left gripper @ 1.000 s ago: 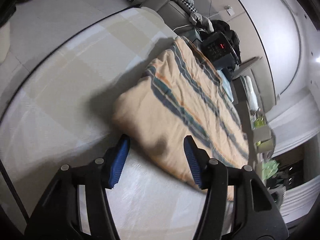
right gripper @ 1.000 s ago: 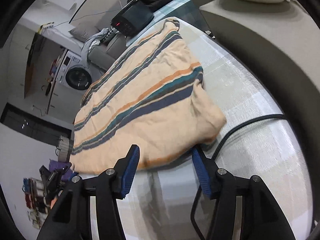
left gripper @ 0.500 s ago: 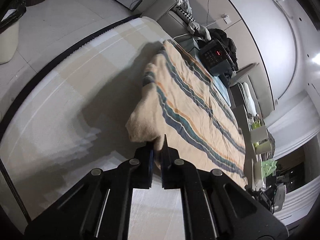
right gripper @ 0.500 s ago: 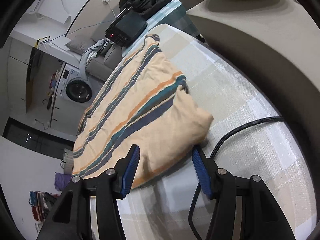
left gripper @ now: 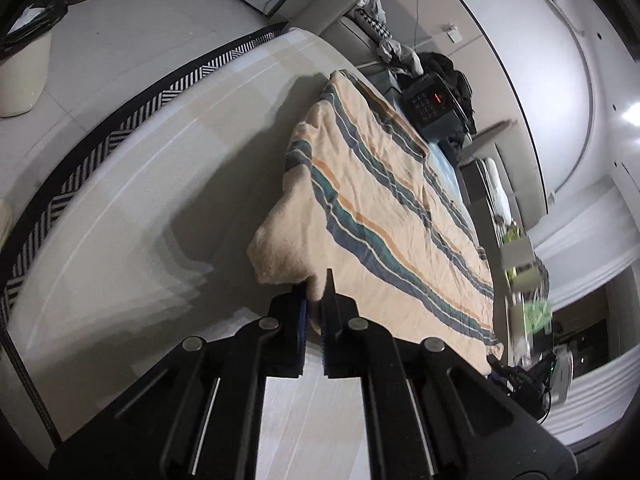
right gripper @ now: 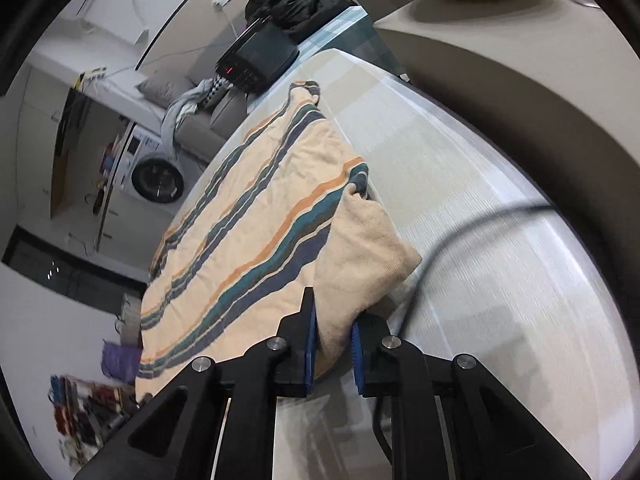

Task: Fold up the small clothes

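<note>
Left wrist view, left gripper (left gripper: 315,300) clamped on striped cloth (left gripper: 384,216), right gripper (right gripper: 333,330) pinching its other corner, no legible writing.

Peach striped cloth (left gripper: 384,216) (right gripper: 256,236) with teal, navy and orange bands, spread lengthwise on pale table (left gripper: 140,208). Wrinkled, terry-like. Near edge lifted off surface at both corners, plain peach underside bunched and showing there. Far end flat, reaching table's far edge.

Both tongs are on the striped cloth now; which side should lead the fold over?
Left, probably. The left tongs are pinched tight on the striped cloth's near corner. The right tongs hold a thicker bunch, their jaws wider apart, and a black cable lies beside them.
</note>
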### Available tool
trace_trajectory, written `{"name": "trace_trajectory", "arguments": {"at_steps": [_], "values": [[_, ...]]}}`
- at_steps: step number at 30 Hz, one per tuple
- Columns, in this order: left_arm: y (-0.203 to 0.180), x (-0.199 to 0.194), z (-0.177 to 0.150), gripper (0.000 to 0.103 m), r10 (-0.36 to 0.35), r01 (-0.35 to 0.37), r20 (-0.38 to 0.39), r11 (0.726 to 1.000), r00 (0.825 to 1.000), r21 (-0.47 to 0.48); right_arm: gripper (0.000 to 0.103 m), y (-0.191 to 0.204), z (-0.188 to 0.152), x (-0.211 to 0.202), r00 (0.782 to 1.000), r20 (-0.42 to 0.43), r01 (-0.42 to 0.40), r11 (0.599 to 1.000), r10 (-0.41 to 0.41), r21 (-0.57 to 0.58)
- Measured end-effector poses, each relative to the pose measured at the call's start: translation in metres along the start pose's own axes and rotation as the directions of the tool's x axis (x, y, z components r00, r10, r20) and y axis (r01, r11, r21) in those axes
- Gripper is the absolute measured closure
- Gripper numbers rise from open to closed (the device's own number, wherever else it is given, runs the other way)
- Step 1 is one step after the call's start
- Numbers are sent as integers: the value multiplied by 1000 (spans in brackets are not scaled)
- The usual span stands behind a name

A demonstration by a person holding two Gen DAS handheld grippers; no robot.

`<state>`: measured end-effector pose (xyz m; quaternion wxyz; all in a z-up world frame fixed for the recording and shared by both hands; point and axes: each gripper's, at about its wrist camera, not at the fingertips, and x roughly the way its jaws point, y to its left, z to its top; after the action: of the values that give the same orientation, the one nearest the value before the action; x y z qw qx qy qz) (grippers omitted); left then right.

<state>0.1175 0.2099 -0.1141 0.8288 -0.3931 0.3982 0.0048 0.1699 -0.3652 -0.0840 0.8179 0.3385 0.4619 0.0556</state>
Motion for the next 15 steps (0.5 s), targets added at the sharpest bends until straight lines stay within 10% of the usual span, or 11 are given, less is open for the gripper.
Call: {"name": "trace_trajectory", "arguments": {"at_steps": [7, 15], "values": [[22, -38, -47, 96, 10, -5, -76, 998, 997, 62, 85, -9, -53, -41, 998, -21, 51, 994, -53, -101], [12, -82, -45, 67, 83, -93, 75, 985, 994, 144, 57, -14, -51, -120, 969, 198, 175, 975, -147, -135]]}}
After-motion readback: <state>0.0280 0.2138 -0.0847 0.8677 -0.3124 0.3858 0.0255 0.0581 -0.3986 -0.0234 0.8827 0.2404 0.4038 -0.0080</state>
